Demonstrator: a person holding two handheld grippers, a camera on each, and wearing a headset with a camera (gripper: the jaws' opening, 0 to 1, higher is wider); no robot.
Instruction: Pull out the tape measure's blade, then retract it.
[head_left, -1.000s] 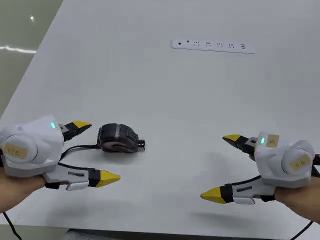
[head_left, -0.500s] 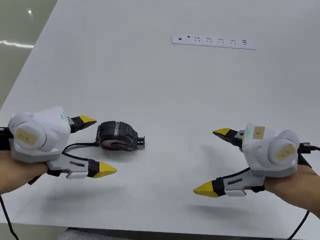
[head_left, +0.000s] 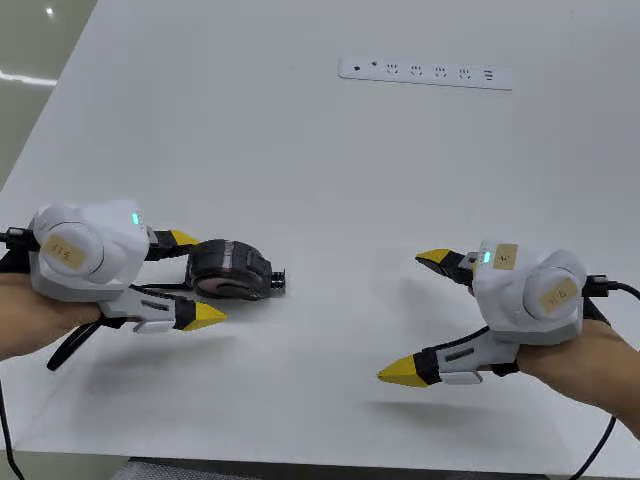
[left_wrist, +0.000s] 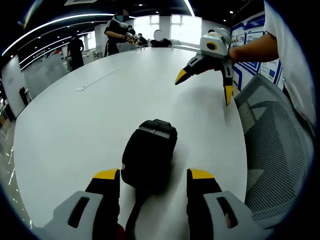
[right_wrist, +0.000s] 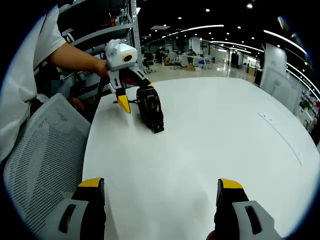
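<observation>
A black tape measure (head_left: 231, 271) lies on the white table (head_left: 330, 180), its blade tip pointing right. My left gripper (head_left: 195, 278) is open, with one yellow-tipped finger on each side of the case's rear end, apart from it. In the left gripper view the tape measure (left_wrist: 149, 152) sits between the fingertips (left_wrist: 106, 176). My right gripper (head_left: 420, 316) hovers open over bare table at the right, well away from the case. The right gripper view has the tape measure (right_wrist: 150, 106) far off, beside the left gripper (right_wrist: 125, 85).
A white power strip (head_left: 425, 73) lies near the table's far edge. The table's near edge runs just below both grippers. A grey mesh chair (right_wrist: 37, 150) stands behind the near edge, and people stand at the far end of the table (left_wrist: 120, 30).
My left gripper has moved right, so its fingers now straddle the tape measure's rear. The right gripper has drifted slightly left. The head camera has tilted.
</observation>
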